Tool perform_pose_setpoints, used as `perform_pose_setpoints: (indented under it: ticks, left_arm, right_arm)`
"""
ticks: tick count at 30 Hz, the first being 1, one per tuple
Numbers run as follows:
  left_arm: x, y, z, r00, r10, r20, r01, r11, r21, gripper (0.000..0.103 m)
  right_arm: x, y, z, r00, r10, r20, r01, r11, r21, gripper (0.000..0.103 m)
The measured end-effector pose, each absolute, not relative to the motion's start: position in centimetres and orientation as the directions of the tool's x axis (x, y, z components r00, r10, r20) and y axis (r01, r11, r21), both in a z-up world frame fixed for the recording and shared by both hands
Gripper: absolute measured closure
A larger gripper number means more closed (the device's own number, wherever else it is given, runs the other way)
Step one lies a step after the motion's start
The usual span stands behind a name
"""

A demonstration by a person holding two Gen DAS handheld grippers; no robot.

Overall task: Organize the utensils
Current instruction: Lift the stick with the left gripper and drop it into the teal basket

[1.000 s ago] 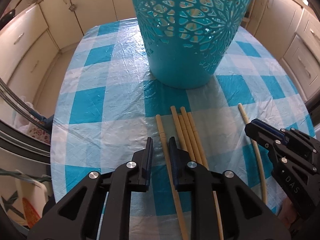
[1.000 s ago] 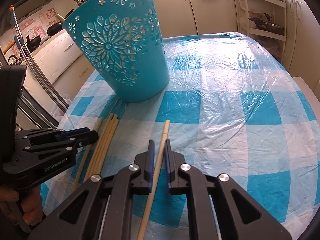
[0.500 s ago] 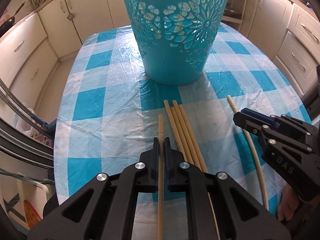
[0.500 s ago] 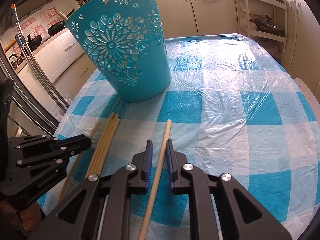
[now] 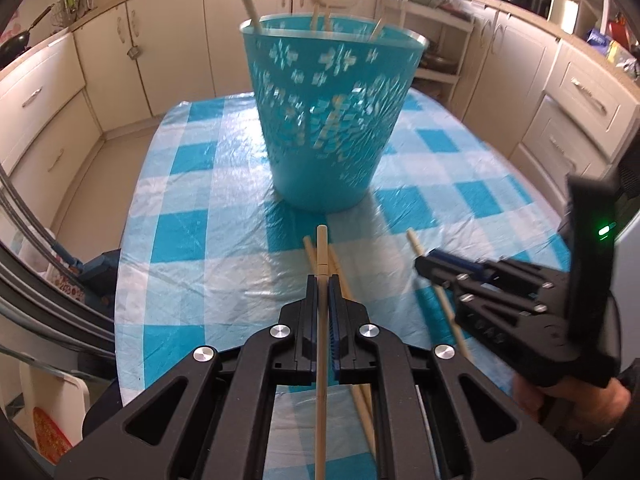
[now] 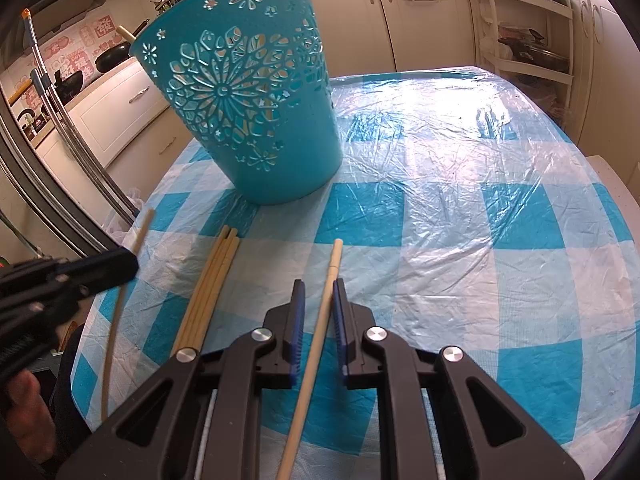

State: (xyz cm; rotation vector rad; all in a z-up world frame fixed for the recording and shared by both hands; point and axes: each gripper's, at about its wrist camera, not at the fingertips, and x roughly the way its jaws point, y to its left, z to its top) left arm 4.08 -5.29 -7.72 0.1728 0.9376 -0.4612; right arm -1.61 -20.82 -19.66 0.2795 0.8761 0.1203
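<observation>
Left gripper (image 5: 321, 280): clamped on one chopstick (image 5: 321, 248), lifted clear of the cloth.
Right gripper (image 6: 319, 286): jaws slightly apart, straddling a pale chopstick (image 6: 331, 276).
Done: several sticks stood in the basket (image 5: 332, 120) ahead.
Left: a bundle (image 6: 212, 276) lay between grippers.
Obstacles: none seen.

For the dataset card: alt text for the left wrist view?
The left gripper is shut on a wooden chopstick, lifted above a blue-checked tablecloth. Behind stands a teal basket already holding chopsticks; the right gripper is at right.
</observation>
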Motion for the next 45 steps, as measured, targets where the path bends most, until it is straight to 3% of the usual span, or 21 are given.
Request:
perform_pose_setpoints:
  ticks: [12,23,31,37,45]
  left_arm:
    - [3.1,-5.3,-2.7,0.521,-0.432,-0.736,0.497,0.855,-0.150,0.097]
    - [4.8,-3.4,8.0,0.626,-0.591,-0.509,0.520,0.803,-0.292,0.098]
    - [10.2,-4.9,12.6,0.768,-0.533,-0.356,0.460,0.845,-0.273,0.098]
    - [15.1,-7.2,13.0,0.885,-0.394,-0.247,0.349,0.914,-0.208,0.097]
    - [19.5,-10.0,7.1,0.901,-0.298,-0.316,0.264,0.953,-0.148,0.097]
  right_arm:
    - [-1.7,-20.6,-19.7,0.637,0.225,-0.737,0.004,0.955,0.296,0.085]
    - [-1.8,-20.6,-19.7,0.638,0.226,-0.736,0.004,0.955,0.296,0.084]
    - [-1.7,-20.5,-19.7,0.638,0.225,-0.736,0.003,0.956,0.295,0.083]
    - [-1.7,-20.3,-19.7,0.639,0.229,-0.734,-0.005,0.956,0.294,0.080]
    - [-1.7,-20.2,-19.7,0.641,0.233,-0.731,-0.013,0.956,0.293,0.077]
